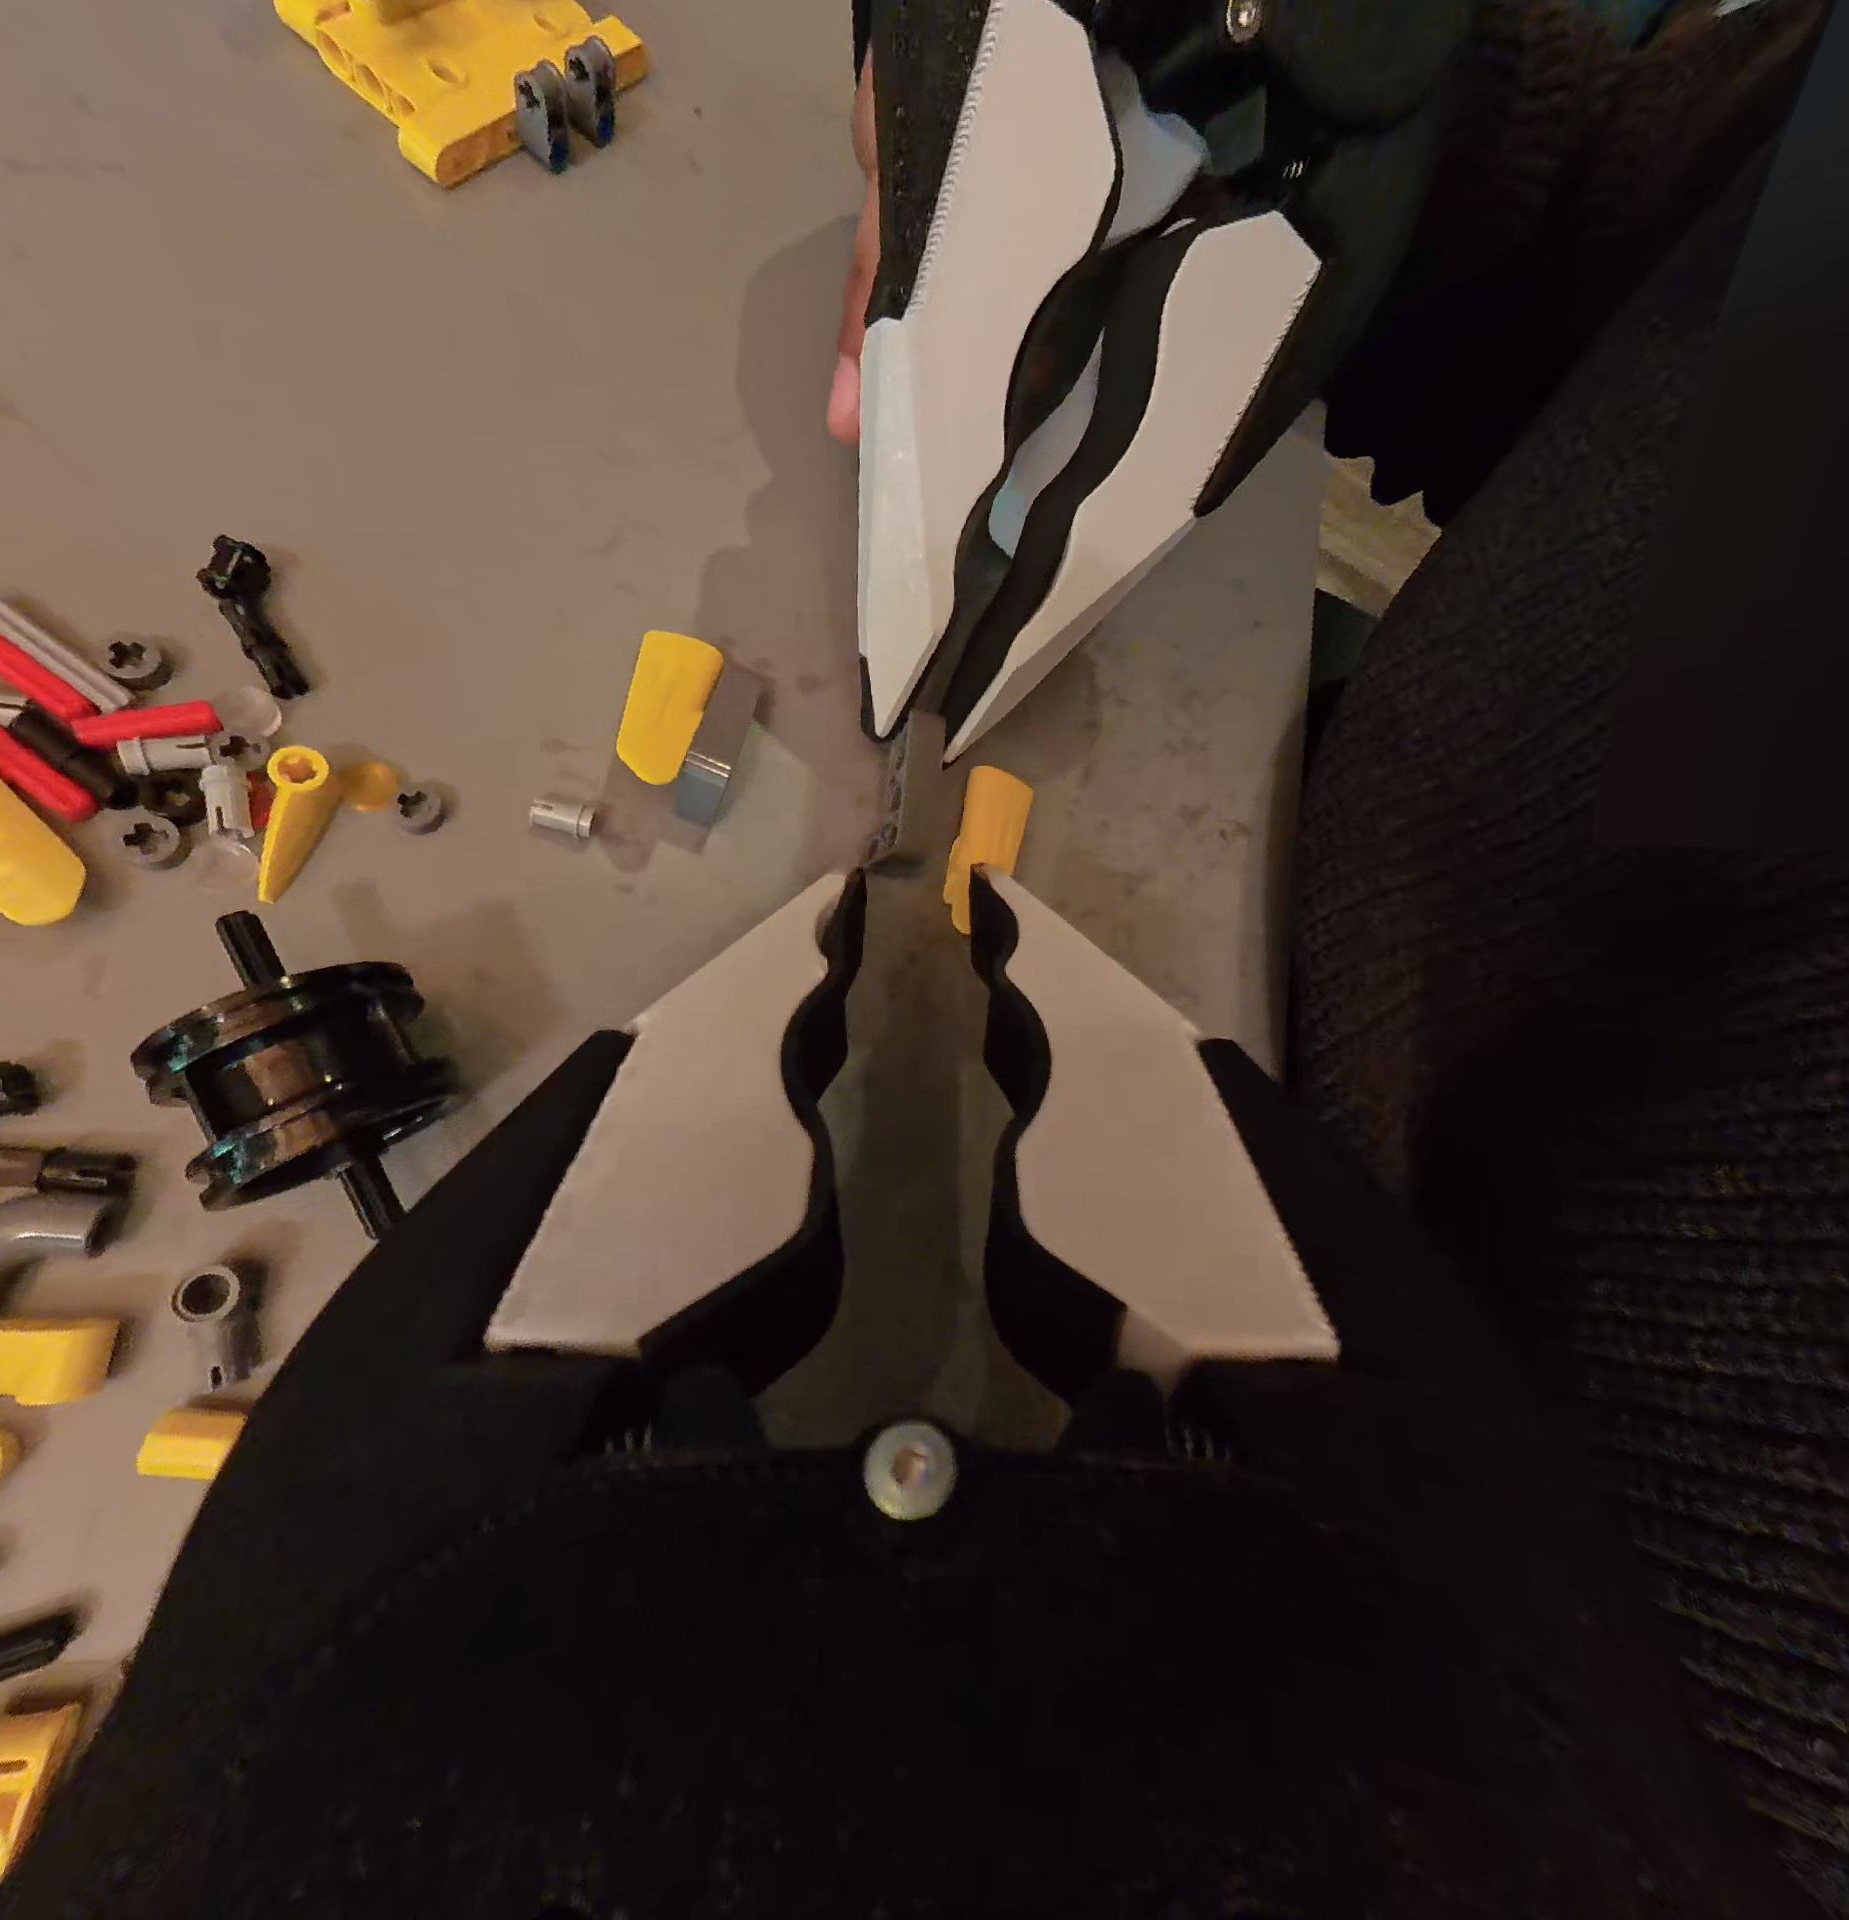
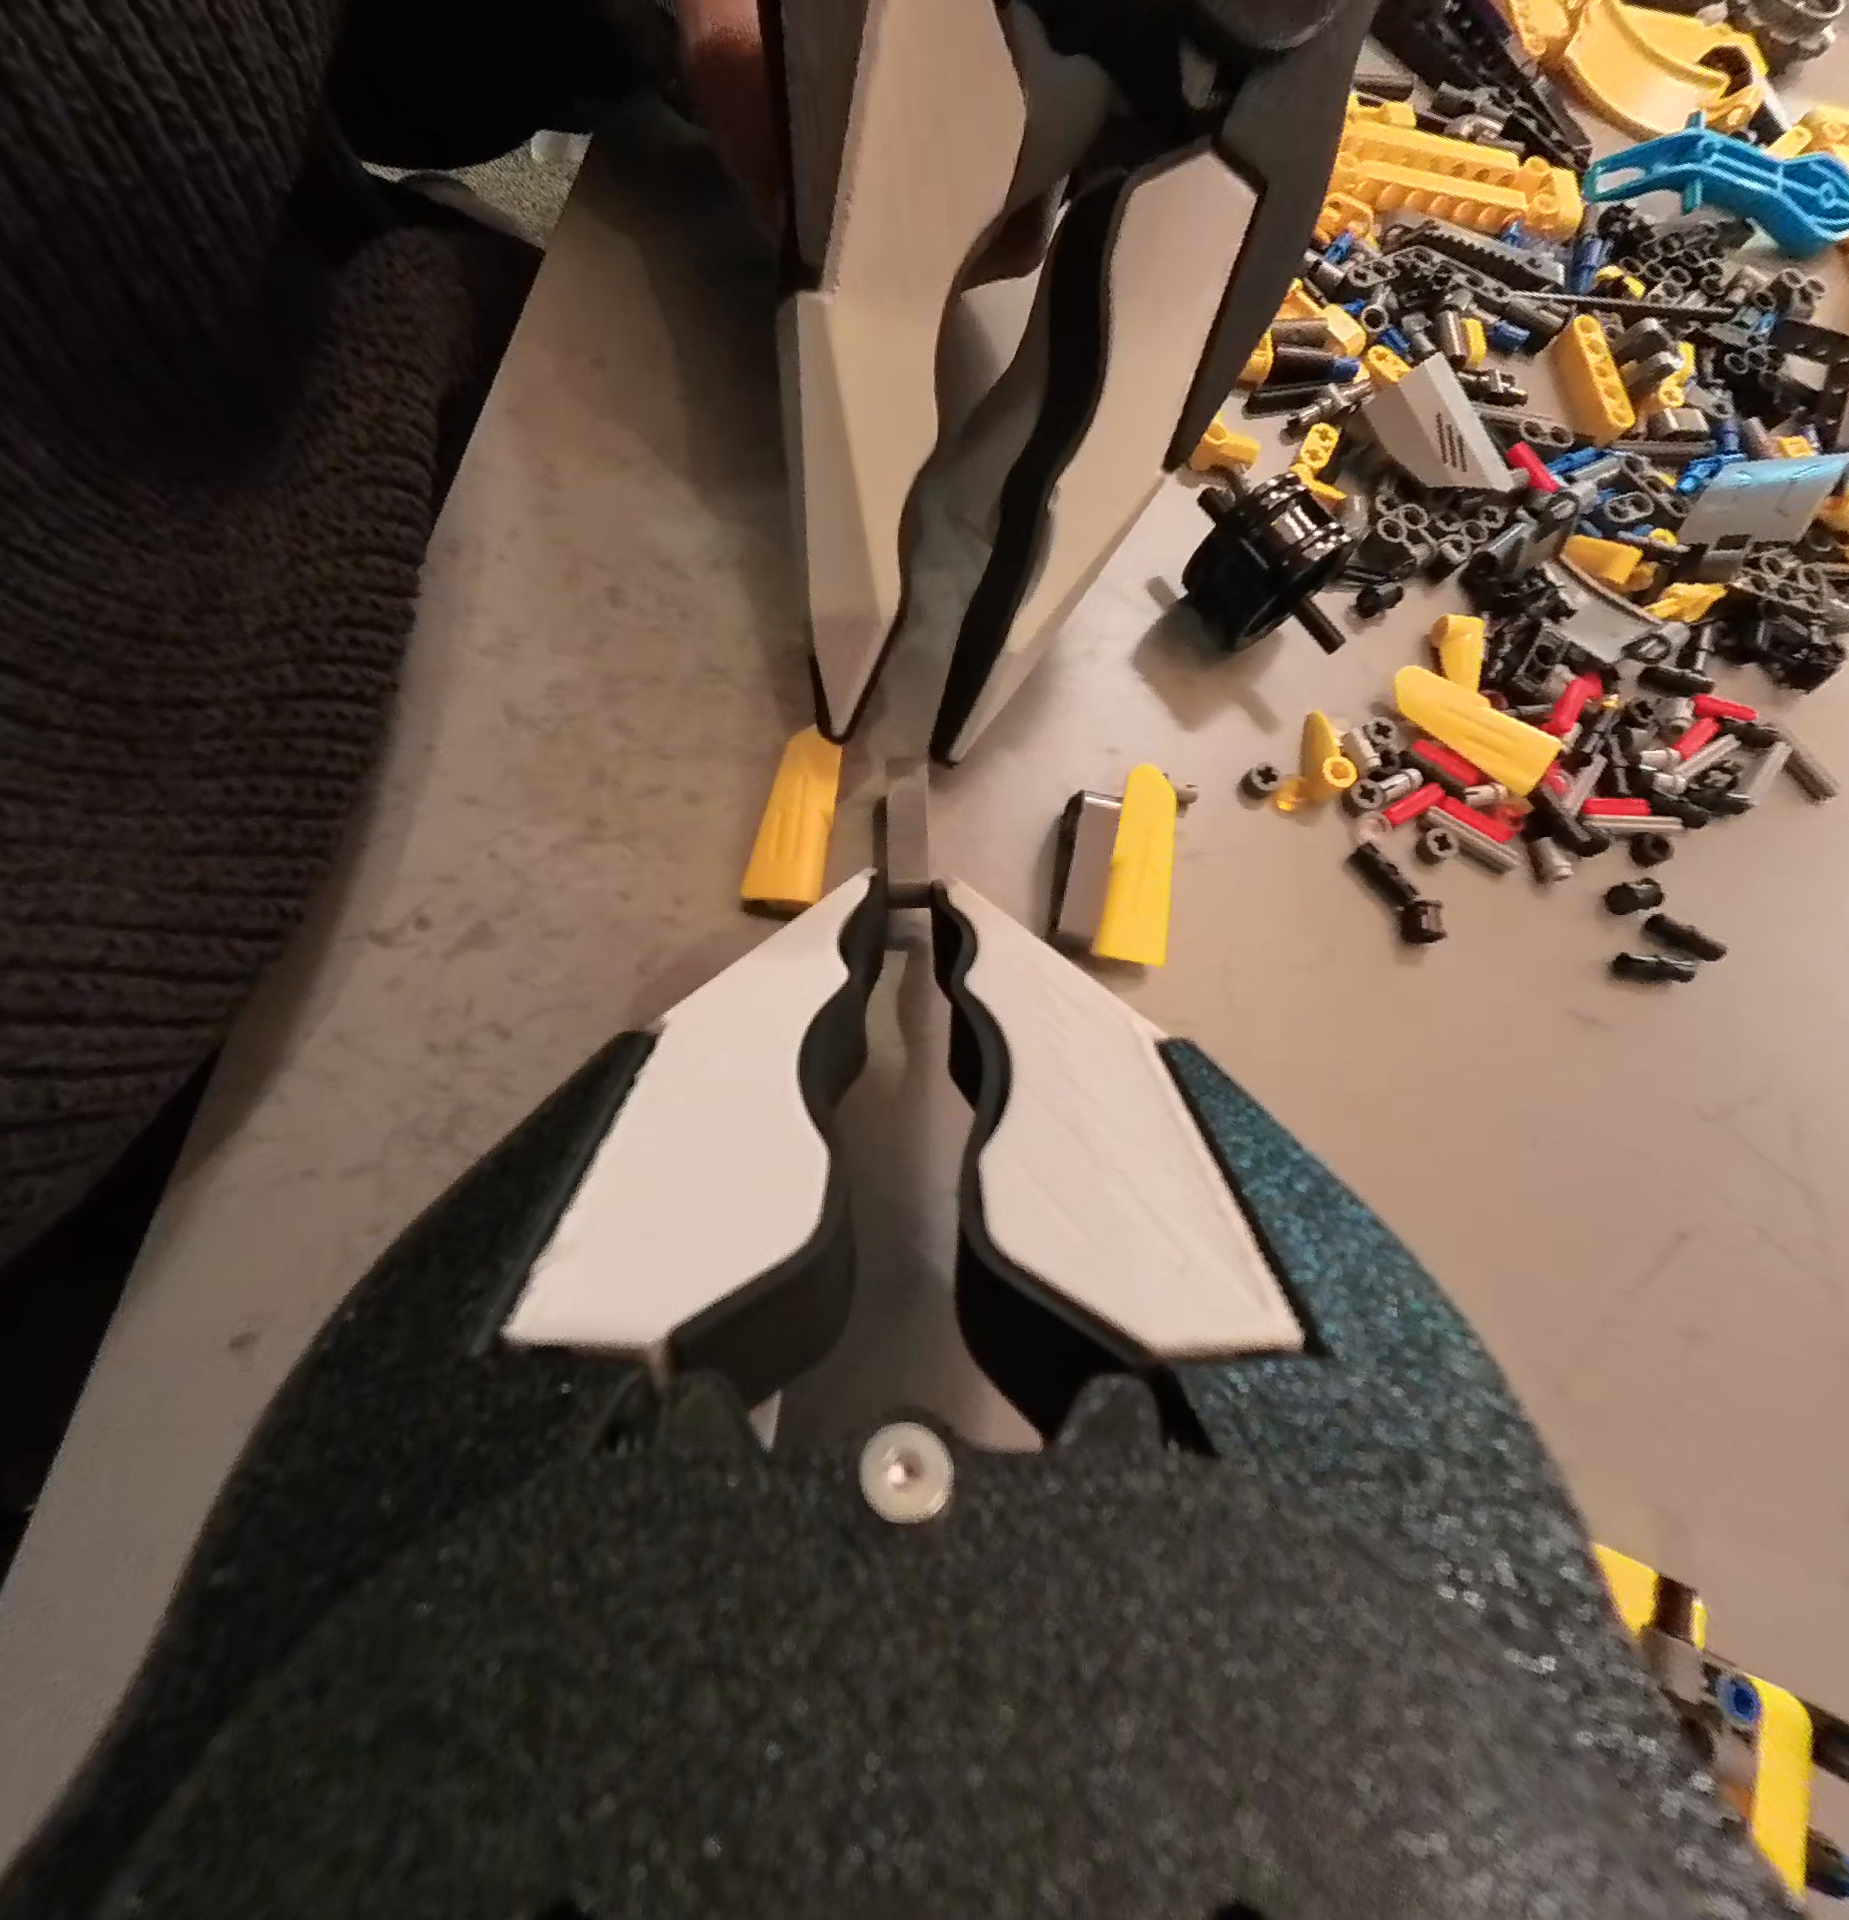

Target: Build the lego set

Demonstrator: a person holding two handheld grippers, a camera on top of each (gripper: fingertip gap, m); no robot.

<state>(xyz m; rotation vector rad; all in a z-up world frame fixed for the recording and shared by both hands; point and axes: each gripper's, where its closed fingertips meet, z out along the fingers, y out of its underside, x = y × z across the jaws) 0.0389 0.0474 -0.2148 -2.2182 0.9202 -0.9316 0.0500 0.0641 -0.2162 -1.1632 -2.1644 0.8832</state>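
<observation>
My right gripper (image 2: 904, 888) is shut on one end of a thin grey flat piece (image 2: 907, 831) and holds it just above the table. It shows in the left wrist view (image 1: 915, 732) coming in from the top, tips pinched on that grey piece (image 1: 915, 790). My left gripper (image 1: 915, 883) faces it tip to tip with its jaws a little apart. The piece's free end lies at its tips, near the left finger, and is not gripped. The left gripper also shows in the right wrist view (image 2: 887, 740). A small yellow curved piece (image 1: 987, 821) (image 2: 790, 831) lies on the table beside the tips.
A yellow-and-grey piece (image 1: 681, 727) (image 2: 1117, 873) lies close by. A black wheel hub on an axle (image 1: 296, 1081) (image 2: 1268, 551) and loose red, grey and yellow pins (image 1: 89, 748) lie farther off. A big pile of building parts (image 2: 1522, 416) fills one side. A dark knit sleeve (image 1: 1574, 935) (image 2: 172, 623) is at the table edge. My left and right fingertips are right by each other.
</observation>
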